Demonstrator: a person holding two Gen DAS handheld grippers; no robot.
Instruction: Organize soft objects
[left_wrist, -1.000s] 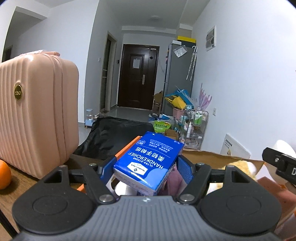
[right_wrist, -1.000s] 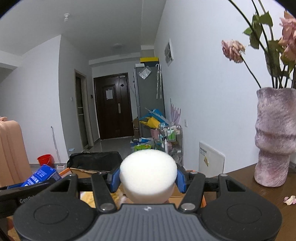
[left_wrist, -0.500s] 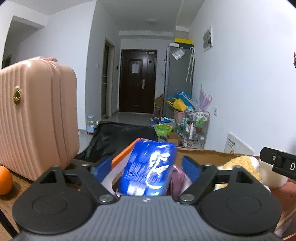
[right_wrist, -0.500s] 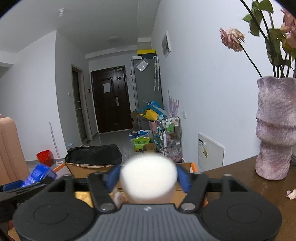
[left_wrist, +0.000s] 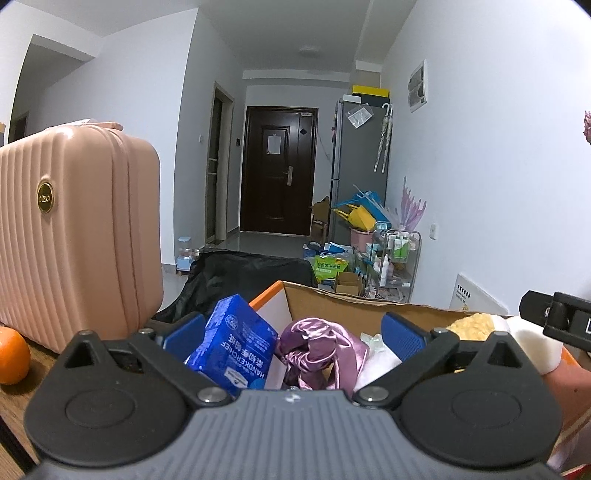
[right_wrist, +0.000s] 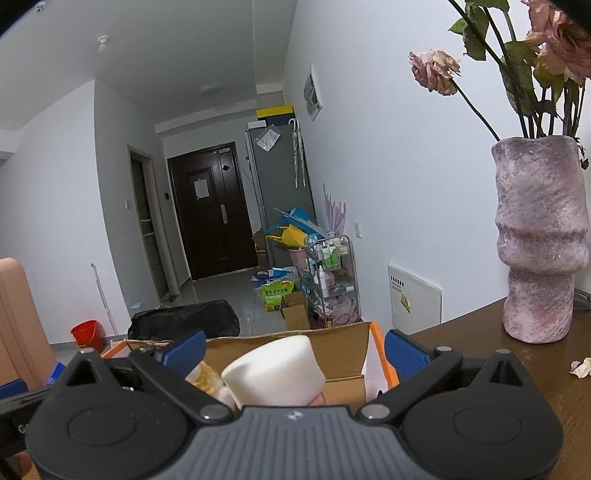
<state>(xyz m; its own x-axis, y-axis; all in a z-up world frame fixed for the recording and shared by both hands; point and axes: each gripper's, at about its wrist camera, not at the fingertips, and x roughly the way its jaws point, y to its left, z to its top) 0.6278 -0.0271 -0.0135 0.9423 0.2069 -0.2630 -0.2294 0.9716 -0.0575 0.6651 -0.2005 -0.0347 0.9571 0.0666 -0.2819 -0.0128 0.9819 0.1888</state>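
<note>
Blue tissue pack reads "HANDKERCHIEF".

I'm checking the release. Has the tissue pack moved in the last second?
Yes. The tissue pack has dropped out of the left gripper, whose jaws now stand open, and leans low against the box's left wall.

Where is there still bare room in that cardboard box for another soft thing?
The cardboard box looks barest at its right end, between the white sponge and the orange-edged wall. The left end is crowded: blue tissue pack, purple satin cloth, yellow sponge.
</note>
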